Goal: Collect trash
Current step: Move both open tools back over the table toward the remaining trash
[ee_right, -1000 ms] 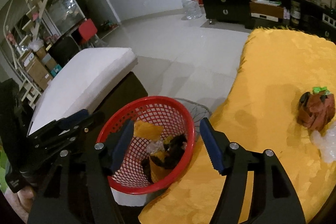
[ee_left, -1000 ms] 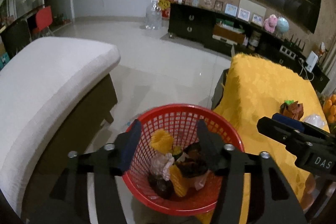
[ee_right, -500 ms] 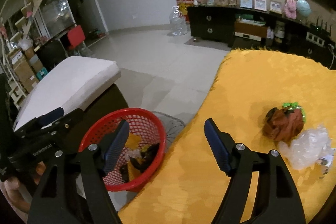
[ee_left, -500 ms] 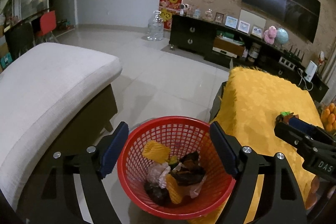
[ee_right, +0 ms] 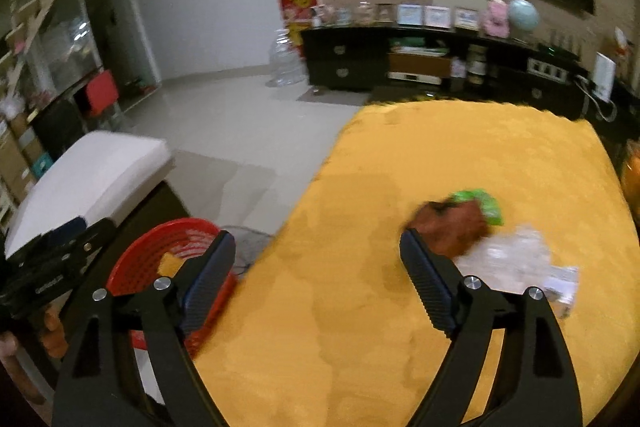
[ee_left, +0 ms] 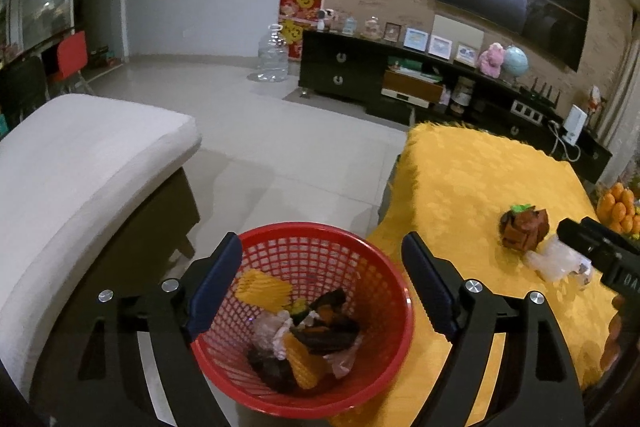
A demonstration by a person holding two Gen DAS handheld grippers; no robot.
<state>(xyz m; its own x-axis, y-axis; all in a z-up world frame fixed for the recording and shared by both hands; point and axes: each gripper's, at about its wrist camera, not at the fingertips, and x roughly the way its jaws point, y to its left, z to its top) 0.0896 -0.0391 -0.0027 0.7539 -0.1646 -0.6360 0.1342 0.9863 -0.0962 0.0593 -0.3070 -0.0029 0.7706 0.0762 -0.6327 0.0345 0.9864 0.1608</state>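
A red mesh basket [ee_left: 320, 247] beside the yellow-covered table [ee_left: 472, 179] holds yellow foam netting, dark peels and plastic wrap. My left gripper [ee_left: 320, 291] is open and empty, hovering above the basket. On the table lie a crumpled brown wrapper with a green bit [ee_left: 523, 225] and a clear plastic wrapper [ee_left: 554, 261]. My right gripper [ee_right: 316, 283] is open and empty over the table [ee_right: 360, 307], with the brown wrapper [ee_right: 460, 227] and clear plastic [ee_right: 520, 259] just beyond its right finger. The basket [ee_right: 160, 251] shows at lower left.
A white cushioned bench [ee_left: 80, 163] stands left of the basket. A black TV cabinet [ee_left: 400, 83] lines the far wall, with a clear water jug [ee_left: 273, 55] on the tiled floor. Oranges [ee_left: 616, 203] sit at the table's right edge.
My left gripper opened wide and rose above the basket. My right gripper swung right from the basket to over the table, toward the brown wrapper.
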